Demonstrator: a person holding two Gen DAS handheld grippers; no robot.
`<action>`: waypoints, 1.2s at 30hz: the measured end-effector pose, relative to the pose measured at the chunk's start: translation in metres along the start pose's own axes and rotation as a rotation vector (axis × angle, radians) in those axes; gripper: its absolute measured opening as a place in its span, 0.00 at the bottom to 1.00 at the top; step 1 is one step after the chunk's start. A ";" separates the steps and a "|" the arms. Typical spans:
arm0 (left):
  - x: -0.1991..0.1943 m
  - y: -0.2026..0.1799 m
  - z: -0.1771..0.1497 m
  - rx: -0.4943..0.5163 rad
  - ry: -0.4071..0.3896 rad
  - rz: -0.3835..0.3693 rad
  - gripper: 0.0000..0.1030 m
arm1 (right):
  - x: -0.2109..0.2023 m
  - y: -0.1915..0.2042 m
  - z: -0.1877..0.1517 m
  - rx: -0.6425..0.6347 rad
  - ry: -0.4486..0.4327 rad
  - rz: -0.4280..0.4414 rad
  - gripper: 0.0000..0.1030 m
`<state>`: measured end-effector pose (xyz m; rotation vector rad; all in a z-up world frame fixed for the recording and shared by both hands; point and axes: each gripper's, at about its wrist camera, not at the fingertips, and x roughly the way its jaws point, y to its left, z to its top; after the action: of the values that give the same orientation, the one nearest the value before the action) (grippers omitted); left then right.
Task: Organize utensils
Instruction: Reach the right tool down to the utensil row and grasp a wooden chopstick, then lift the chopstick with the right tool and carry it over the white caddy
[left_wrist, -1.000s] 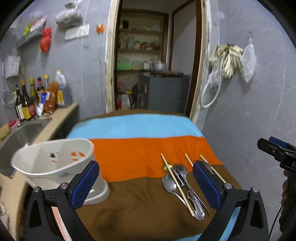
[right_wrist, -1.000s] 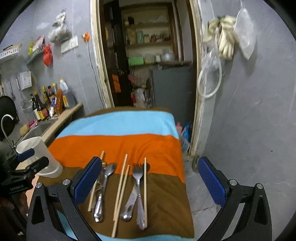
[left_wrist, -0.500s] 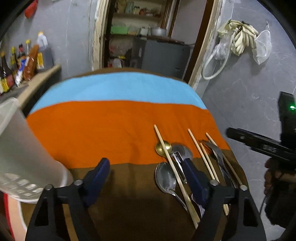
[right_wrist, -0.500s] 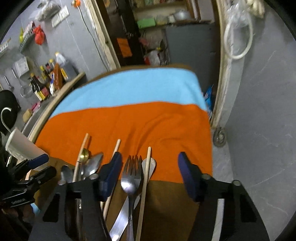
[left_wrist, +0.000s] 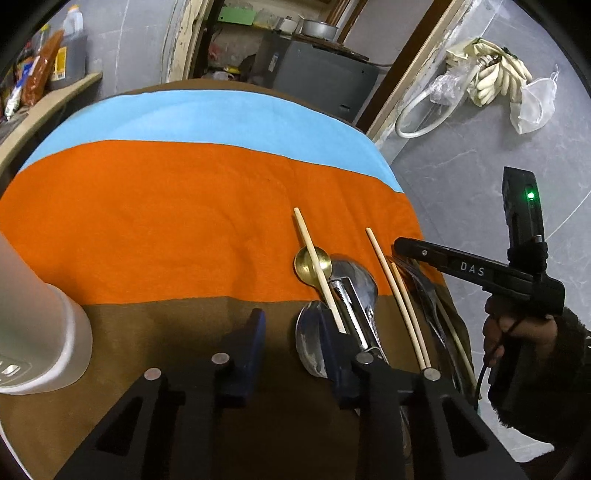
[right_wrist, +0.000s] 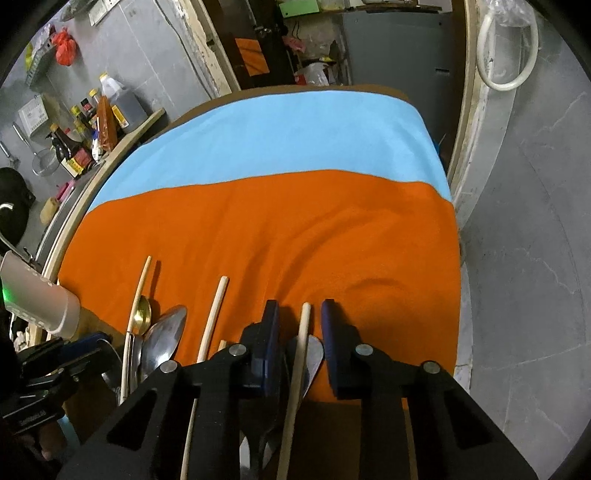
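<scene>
Both grippers low over utensils at the cloth's near right edge.
Left gripper (left_wrist: 291, 332) closing on nothing; right gripper (right_wrist: 300, 321) closing around a chopstick (right_wrist: 301, 347), untouched; white holder (left_wrist: 40, 332) blocks left.

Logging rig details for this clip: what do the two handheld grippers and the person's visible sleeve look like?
Both the left gripper and the right gripper have matte black angular frames with triangular cut-outs, silver round pivot bolts and dark blue pads. Seen from the left wrist camera, the right gripper's black body carries white "DAS" lettering, a green light and a thin black cable. The sleeve is dark and fuzzy.
</scene>
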<state>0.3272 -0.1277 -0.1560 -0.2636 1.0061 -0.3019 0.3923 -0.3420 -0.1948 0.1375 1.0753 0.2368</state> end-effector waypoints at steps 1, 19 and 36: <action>0.001 0.001 0.000 -0.002 0.006 -0.007 0.26 | -0.001 -0.004 -0.001 -0.001 0.004 -0.005 0.20; -0.027 -0.008 0.003 0.041 -0.020 -0.011 0.03 | -0.051 -0.014 -0.009 0.108 -0.105 0.076 0.04; -0.158 -0.004 0.012 0.115 -0.319 0.017 0.03 | -0.170 0.054 -0.063 0.173 -0.450 0.110 0.04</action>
<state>0.2581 -0.0728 -0.0247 -0.1913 0.6738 -0.2905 0.2527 -0.3341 -0.0675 0.3878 0.6396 0.1989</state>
